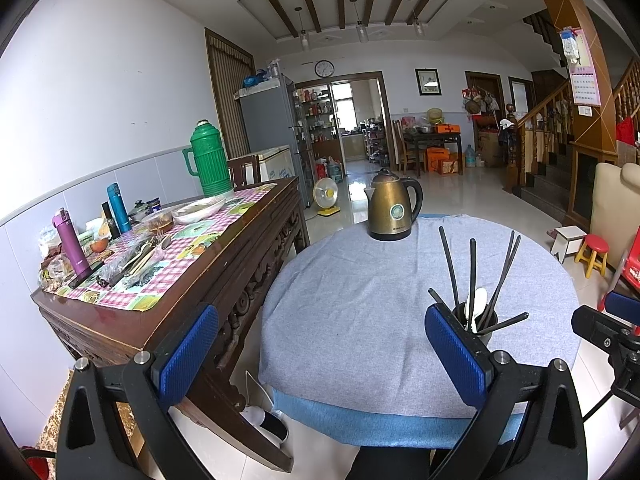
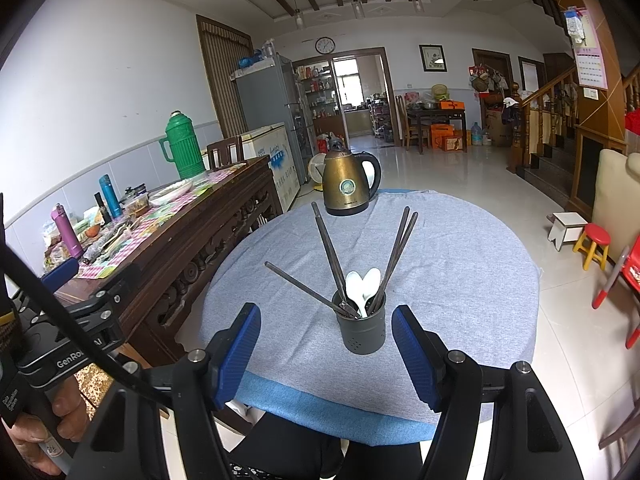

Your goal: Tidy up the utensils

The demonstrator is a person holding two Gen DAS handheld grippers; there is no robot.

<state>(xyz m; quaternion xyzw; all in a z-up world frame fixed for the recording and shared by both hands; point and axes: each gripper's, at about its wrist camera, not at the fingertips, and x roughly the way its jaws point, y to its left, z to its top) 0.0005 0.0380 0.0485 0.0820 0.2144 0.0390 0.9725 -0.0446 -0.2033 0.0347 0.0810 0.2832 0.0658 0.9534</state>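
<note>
The dark, thin chopsticks (image 2: 328,252) look light, stiff and smooth, so they could slide between pads; I would pinch one around mid-length, above the rim. The 2 white glossy spoons (image 2: 362,286) look like ceramic or plastic, I cannot tell which; if ceramic, breakable. All stand fanned out in the small grey perforated metal holder cup (image 2: 362,330) on the round table under a pale blue-grey cloth (image 2: 460,280), near its front edge. The right tool (image 2: 326,356) and left tool (image 1: 322,358) both stand apart, holding nothing.

Cloth-covered round table (image 2: 460,264) bears kettle (image 2: 349,184) and utensil holder (image 2: 362,330).
</note>
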